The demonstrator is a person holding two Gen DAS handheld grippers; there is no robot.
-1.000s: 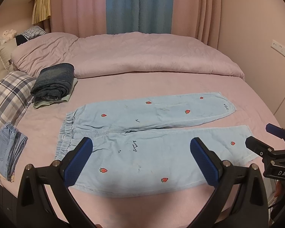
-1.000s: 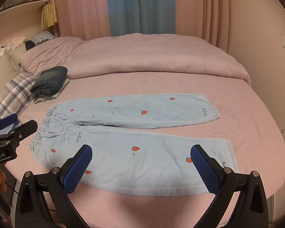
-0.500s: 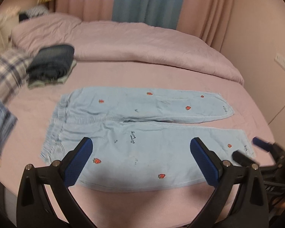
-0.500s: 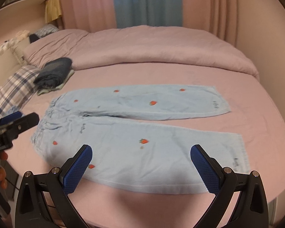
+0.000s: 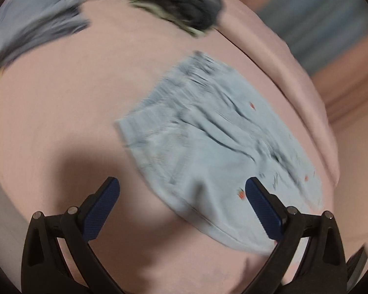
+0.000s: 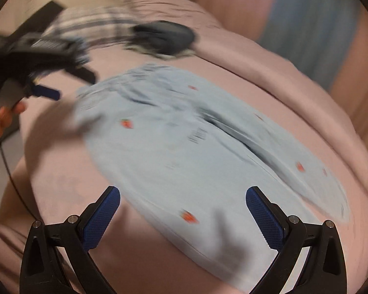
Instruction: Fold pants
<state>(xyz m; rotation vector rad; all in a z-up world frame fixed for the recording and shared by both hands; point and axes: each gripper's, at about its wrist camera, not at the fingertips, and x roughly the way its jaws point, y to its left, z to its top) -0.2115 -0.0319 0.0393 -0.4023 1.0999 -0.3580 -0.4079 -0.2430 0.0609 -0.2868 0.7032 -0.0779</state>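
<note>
Light-blue pants with small strawberry prints lie flat on the pink bed, also in the right wrist view. Both views are motion-blurred and tilted. My left gripper is open and empty, low over the bed beside the waistband corner. It also shows at the left of the right wrist view. My right gripper is open and empty, just above the lower edge of the near pant leg.
A folded dark denim stack lies on the bed beyond the waistband, also seen in the right wrist view. A folded blue garment lies at the far left. A rolled pink duvet runs along the far side of the pants.
Both grippers have dropped fast toward the bed and swung left toward the waistband end. Both stay open. The pants have not moved.
</note>
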